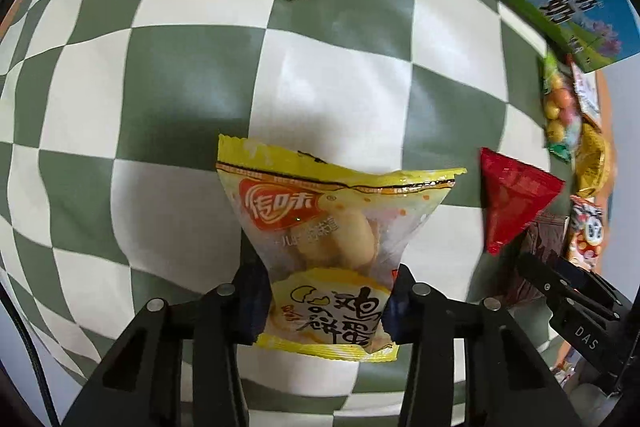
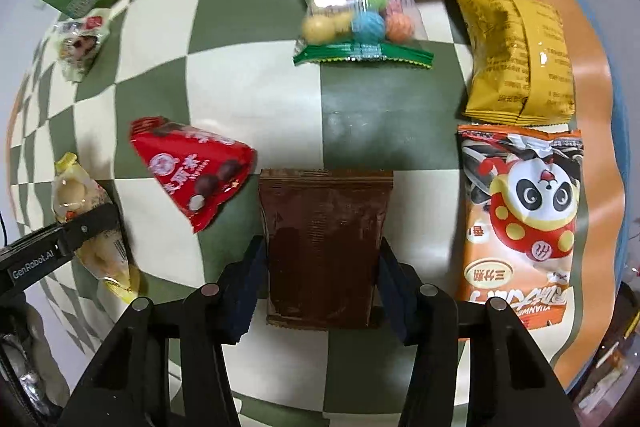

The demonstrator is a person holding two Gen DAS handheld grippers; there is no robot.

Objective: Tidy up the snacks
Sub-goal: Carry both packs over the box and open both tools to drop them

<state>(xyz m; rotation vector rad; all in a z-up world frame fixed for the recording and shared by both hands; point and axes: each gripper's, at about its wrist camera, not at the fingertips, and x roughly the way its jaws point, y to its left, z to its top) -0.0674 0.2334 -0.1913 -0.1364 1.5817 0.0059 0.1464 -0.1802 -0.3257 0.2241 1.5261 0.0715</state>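
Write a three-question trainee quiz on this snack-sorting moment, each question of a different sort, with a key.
1. True or false: the left gripper is shut on the yellow-edged clear packet of egg biscuits.
2. Multiple choice: what lies between the right gripper's fingers? A) the red triangular packet B) the flat brown foil packet C) the clear bag of coloured candy balls
3. Fill in: in the right wrist view, the mustard-yellow packet lies directly above the orange packet printed with a ____.

Key: 1 true; 2 B; 3 panda.
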